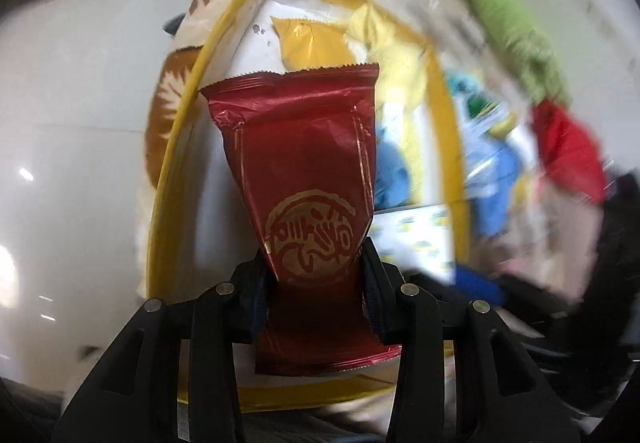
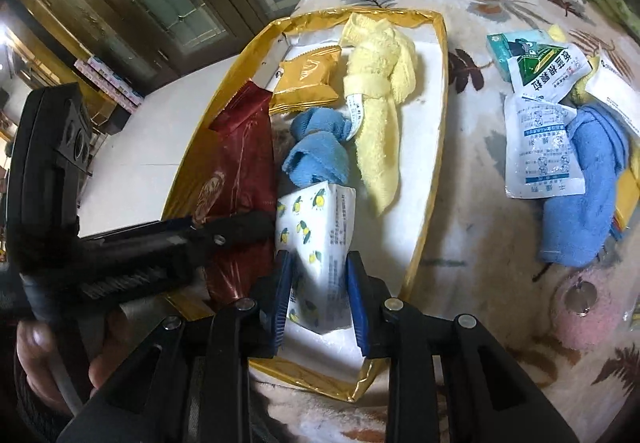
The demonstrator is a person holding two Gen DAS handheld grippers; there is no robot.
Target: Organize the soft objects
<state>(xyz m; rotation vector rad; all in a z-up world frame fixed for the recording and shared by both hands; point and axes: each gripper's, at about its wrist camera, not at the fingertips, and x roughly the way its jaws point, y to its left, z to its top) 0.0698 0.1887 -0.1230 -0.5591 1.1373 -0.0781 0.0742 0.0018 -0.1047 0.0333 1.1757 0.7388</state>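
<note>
My left gripper (image 1: 316, 283) is shut on a dark red foil snack packet (image 1: 304, 163) and holds it over the left side of a gold-rimmed white tray (image 1: 176, 147). The same packet (image 2: 236, 179) and the left gripper (image 2: 224, 233) show in the right wrist view. My right gripper (image 2: 320, 283) is shut on a white tissue pack with lemon print (image 2: 316, 243) at the near end of the tray (image 2: 428, 147). In the tray lie a gold packet (image 2: 308, 83), a knotted yellow towel (image 2: 376, 95) and a knotted blue towel (image 2: 316, 151).
The tray rests on a leaf-print cloth (image 2: 472, 243). To its right lie white sachets (image 2: 536, 147), a blue towel (image 2: 584, 199), a green tissue pack (image 2: 504, 47) and a pink plush item (image 2: 588, 307). A white table (image 2: 132, 163) and cabinets stand to the left.
</note>
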